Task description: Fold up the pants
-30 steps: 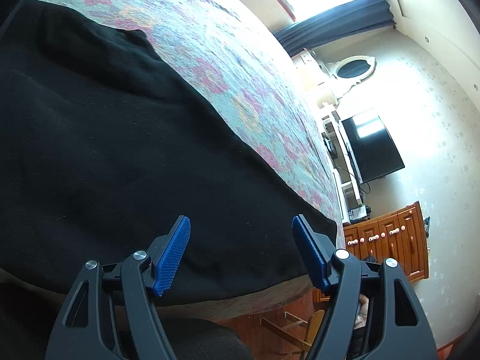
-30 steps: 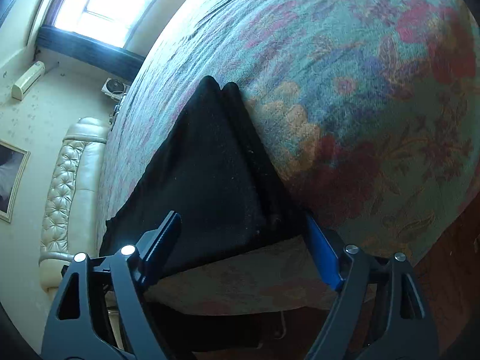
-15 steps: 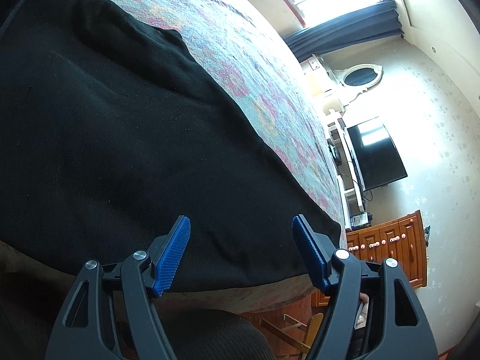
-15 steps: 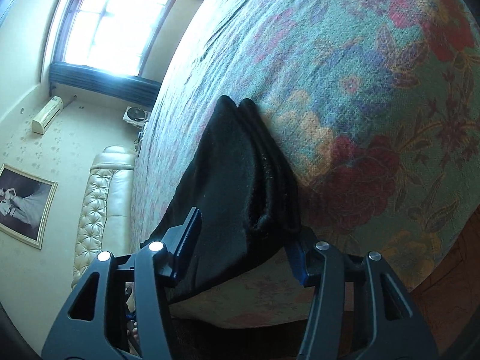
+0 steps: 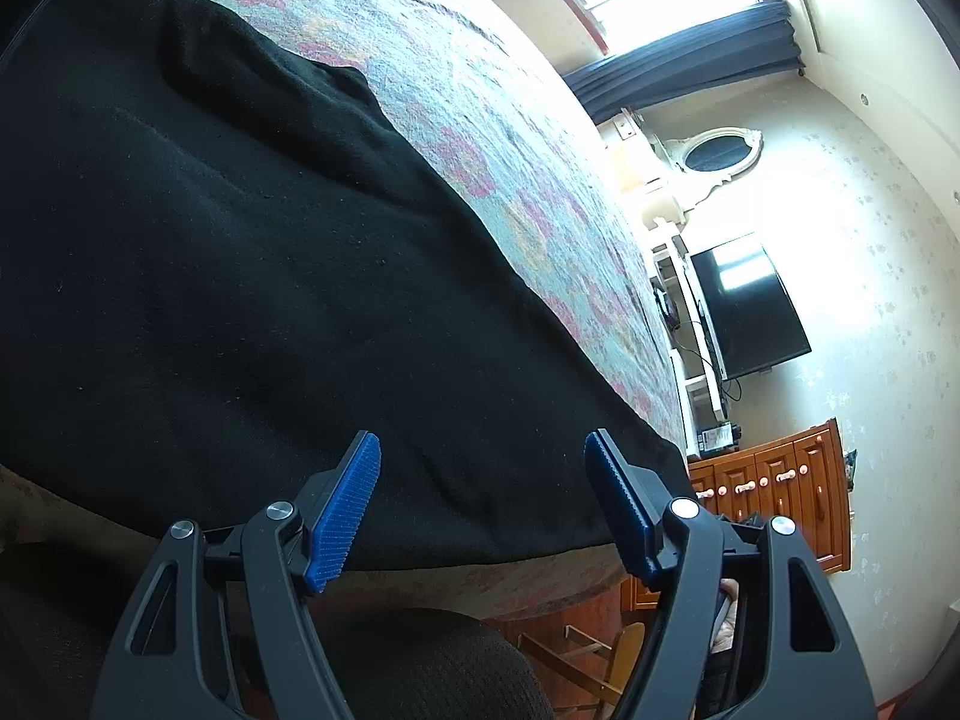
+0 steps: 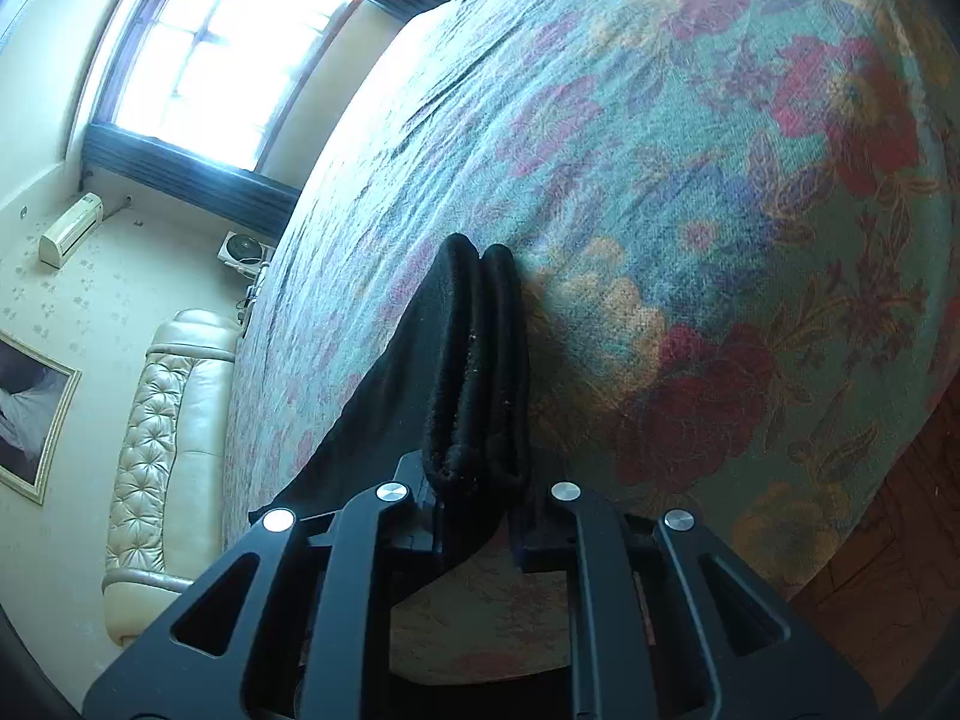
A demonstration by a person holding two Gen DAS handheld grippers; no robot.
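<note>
While a second ago the right claw [image 6: 477, 498] stood wide with the hem of the black pants [image 6: 474, 372] lying flat between its fingers, its jaws are now closing and pinch that hem, which has bunched into two thick rolled ridges standing up from the bed [image 6: 720, 180]. The window has also slid further into the right wrist view, so the claw has tipped a little. On the other side, the left claw [image 5: 483, 480] has kept the same wide gap; its ribbed blue pads [image 5: 345, 516] hover over the pants [image 5: 240, 270] without gripping anything, and more of the dark cloth fills that view than before.

The pants are a matte, slightly fuzzy black knit with specks of lint, spread along the near edge of the bed, one fold making a soft ridge toward the far side. Beneath them lies a woven bedspread [image 5: 480, 120] in pale green with red, pink and yellow flowers, its weave coarse and visible up close.

Around the bed: a bright window with a dark curtain [image 5: 678, 66], an oval white-framed mirror [image 5: 720, 153], a black flat screen [image 5: 750, 312] on the wall, and a wooden cabinet [image 5: 774, 480] with pale knobs. The right wrist view shows a cream tufted headboard [image 6: 162, 420], a wall air conditioner [image 6: 71, 229] and a framed picture [image 6: 30, 408]. Nothing lies on the pants, and the black claw frames block the bottom of both views.
</note>
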